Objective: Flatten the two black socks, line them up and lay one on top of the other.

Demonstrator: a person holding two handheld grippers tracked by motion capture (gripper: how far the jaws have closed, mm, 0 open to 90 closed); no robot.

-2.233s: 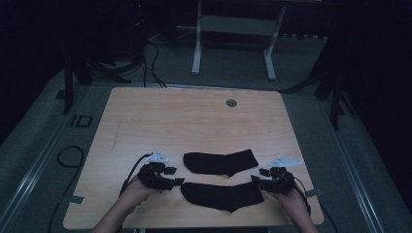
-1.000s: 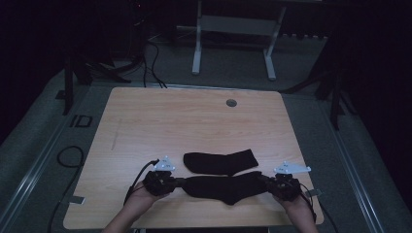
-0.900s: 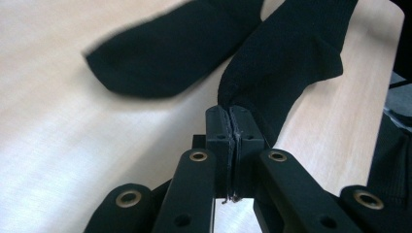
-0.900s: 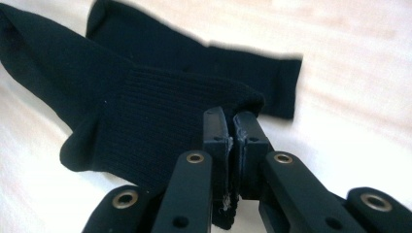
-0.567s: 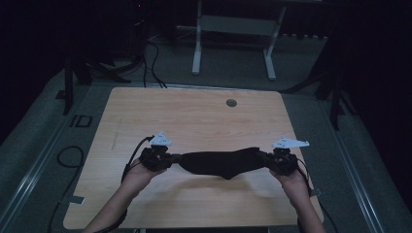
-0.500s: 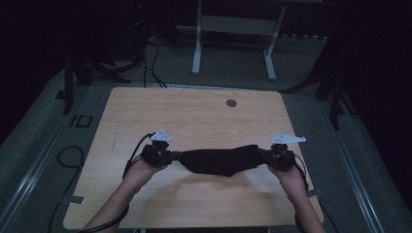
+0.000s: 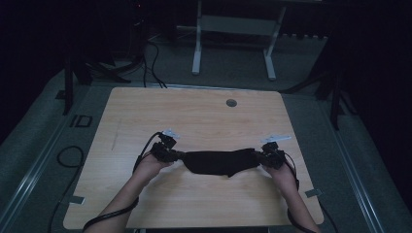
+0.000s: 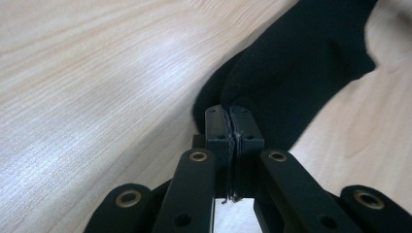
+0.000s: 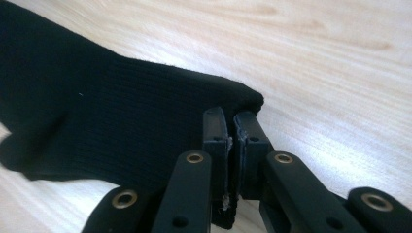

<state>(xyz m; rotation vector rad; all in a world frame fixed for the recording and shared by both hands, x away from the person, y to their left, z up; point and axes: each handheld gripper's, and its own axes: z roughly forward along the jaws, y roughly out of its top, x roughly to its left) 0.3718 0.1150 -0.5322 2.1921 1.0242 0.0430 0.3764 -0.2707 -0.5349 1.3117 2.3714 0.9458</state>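
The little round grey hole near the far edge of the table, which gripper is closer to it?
Right. The right gripper sits just right of and nearer than the hole; the left gripper lies farther off, to its left.

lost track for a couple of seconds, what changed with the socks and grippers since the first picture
The left gripper and right gripper closed on the ends of the nearer sock, one each, and carried it away from the person. It now covers the spot where the second sock lay, which is hidden beneath it. Both sets of jaws are shut on fabric. The table and the round plug in it stayed put.
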